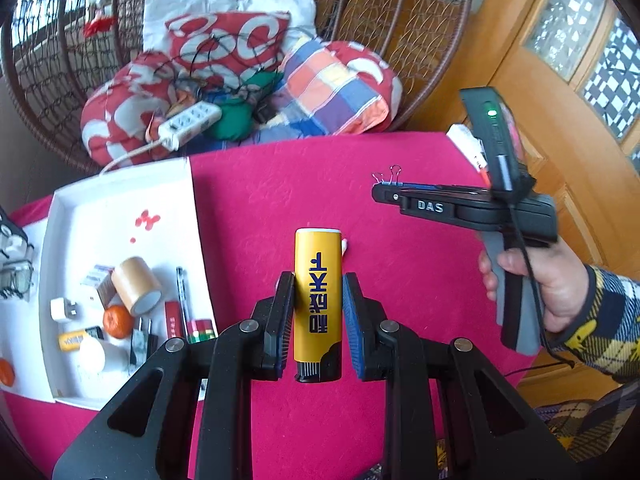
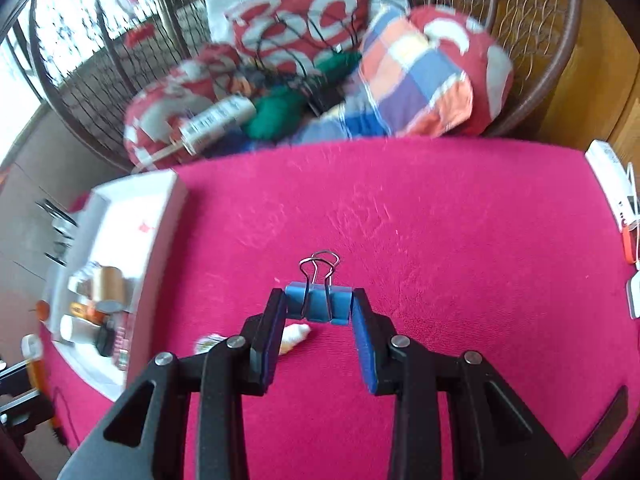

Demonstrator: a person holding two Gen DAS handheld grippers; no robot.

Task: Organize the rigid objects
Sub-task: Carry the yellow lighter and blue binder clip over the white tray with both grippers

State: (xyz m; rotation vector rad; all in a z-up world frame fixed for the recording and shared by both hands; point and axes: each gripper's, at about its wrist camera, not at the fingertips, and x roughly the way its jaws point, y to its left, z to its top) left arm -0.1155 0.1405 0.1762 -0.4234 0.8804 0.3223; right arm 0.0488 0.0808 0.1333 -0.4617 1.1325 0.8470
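My left gripper (image 1: 318, 294) is shut on a yellow lighter (image 1: 318, 280) with blue lettering, held upright above the pink tablecloth (image 1: 400, 260). My right gripper (image 2: 319, 300) is shut on a blue binder clip (image 2: 319, 304), its wire handles pointing away from me, lifted off the cloth. In the left wrist view the right gripper (image 1: 380, 192) hangs at the right, held by a hand (image 1: 548, 280) in a plaid sleeve, the binder clip (image 1: 386, 178) at its tips. A white tray (image 1: 120, 200) at the left holds several small items.
In the tray lie a tape roll (image 1: 136, 286), an orange (image 1: 118, 321), a pen (image 1: 182, 296) and a charger plug (image 1: 64, 310). A small white wrapped thing (image 2: 294, 336) lies on the cloth below the right gripper. A wicker chair (image 1: 400, 20) with cushions stands behind the table.
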